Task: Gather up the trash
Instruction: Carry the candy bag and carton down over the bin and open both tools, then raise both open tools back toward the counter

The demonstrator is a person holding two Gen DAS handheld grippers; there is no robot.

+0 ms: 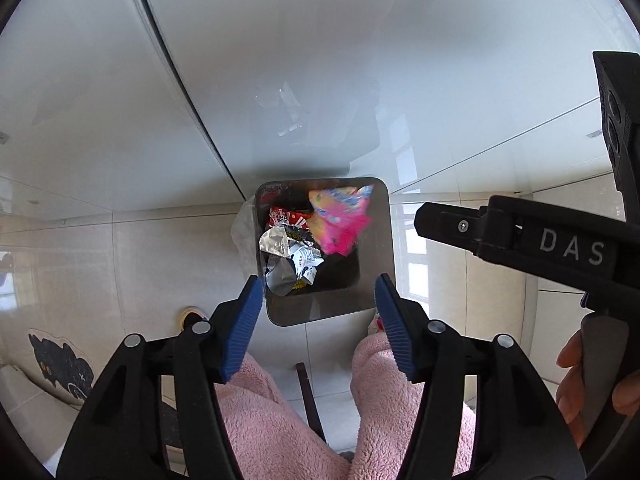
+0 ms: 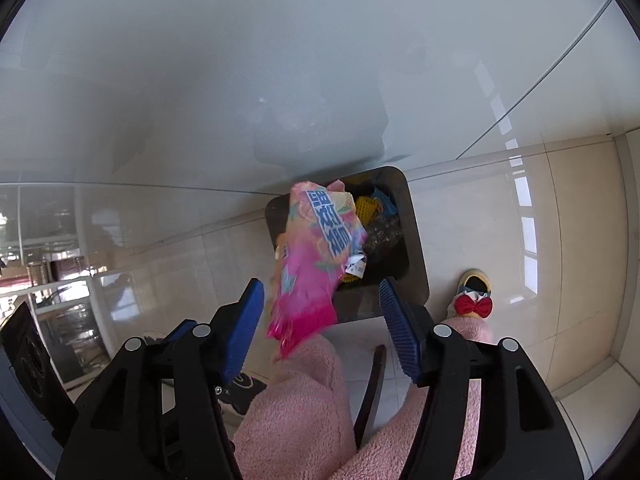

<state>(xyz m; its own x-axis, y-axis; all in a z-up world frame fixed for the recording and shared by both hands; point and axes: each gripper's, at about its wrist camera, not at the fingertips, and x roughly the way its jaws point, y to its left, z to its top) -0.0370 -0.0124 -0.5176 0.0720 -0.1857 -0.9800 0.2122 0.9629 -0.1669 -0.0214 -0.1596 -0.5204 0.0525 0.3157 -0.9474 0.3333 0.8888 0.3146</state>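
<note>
Nearest in both wrist views are pink fleece legs [image 2: 296, 412] and the blue pads. The right gripper [image 2: 322, 328] points steeply down with its jaws spread wide. The pink wrapper [image 2: 316, 256] hangs between and just beyond them, blurred, touching neither pad as far as I can tell. Its long axis runs from the near left toward the bin [image 2: 416, 240], its far end already over the opening.

The left gripper [image 1: 318, 320] also points almost straight down, jaws apart and nothing between them, directly above the bin [image 1: 376, 248]. From there the wrapper [image 1: 340, 220] shows over the bin's far right part, above the foil and printed wrappers [image 1: 288, 256] already inside. The right gripper [image 1: 440, 220] reaches in from the right; its hand [image 1: 580, 376] grips the handle.

So the wrapper is loose and falling binward, I judge; the right hand is nearer it. Beyond the bin stands a glossy white panel [image 2: 280, 80].
</note>
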